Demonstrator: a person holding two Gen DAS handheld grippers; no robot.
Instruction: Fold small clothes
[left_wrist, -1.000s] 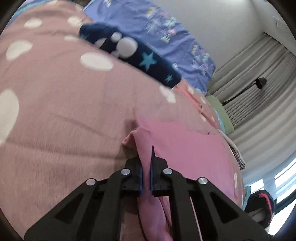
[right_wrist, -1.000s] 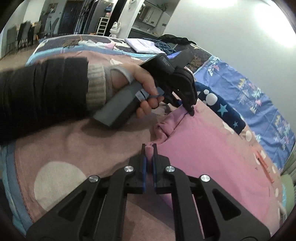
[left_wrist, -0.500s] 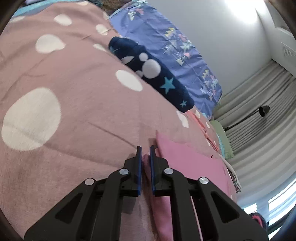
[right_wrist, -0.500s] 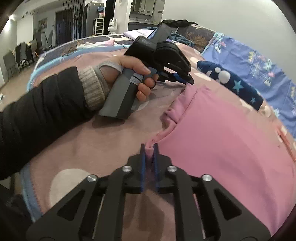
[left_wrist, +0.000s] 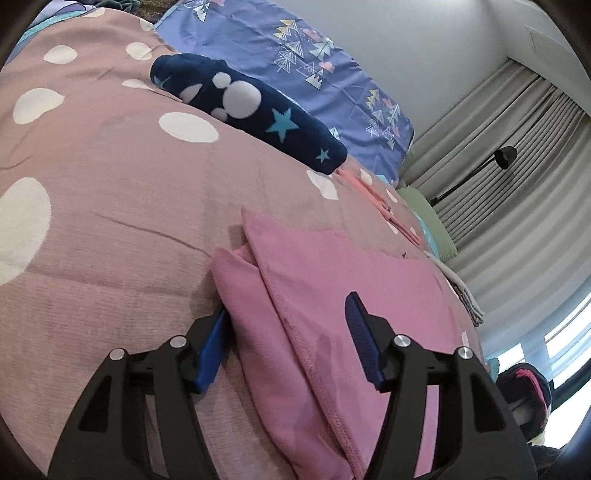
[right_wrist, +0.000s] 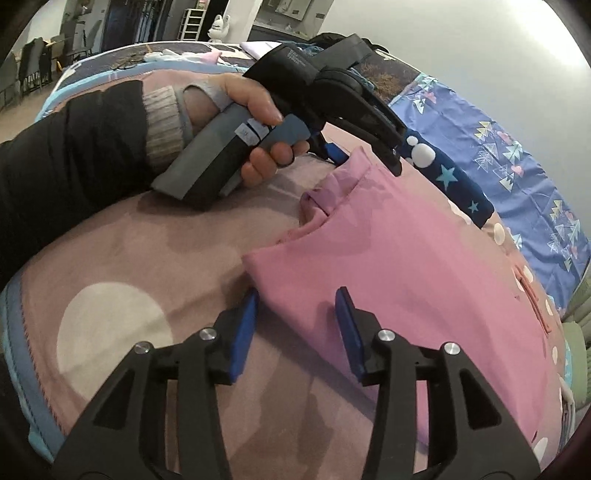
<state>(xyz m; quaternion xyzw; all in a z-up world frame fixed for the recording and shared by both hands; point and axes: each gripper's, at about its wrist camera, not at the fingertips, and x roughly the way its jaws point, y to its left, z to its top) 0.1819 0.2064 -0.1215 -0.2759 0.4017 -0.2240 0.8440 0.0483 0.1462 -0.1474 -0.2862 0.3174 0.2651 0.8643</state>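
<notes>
A pink garment (left_wrist: 332, 295) lies folded on the dotted mauve bedspread (left_wrist: 110, 221); it also shows in the right wrist view (right_wrist: 406, 266). My left gripper (left_wrist: 286, 314) is open, its jaws astride the garment's near corner, not gripping it. It appears in the right wrist view (right_wrist: 369, 157) at the garment's far corner, held by a hand. My right gripper (right_wrist: 297, 302) is open, its jaws either side of the garment's near edge, holding nothing.
A navy star-print cloth (left_wrist: 251, 110) lies beyond the garment, next to a blue patterned sheet (left_wrist: 295, 74). A green pillow (left_wrist: 428, 218), grey curtains (left_wrist: 517, 184) and a lamp (left_wrist: 504, 157) stand to the right. The bedspread's blue edge (right_wrist: 14, 350) is near left.
Both grippers were shut on the pink garment's edge; both have now opened and let it go. The garment lies flat on the bed, folded over.
</notes>
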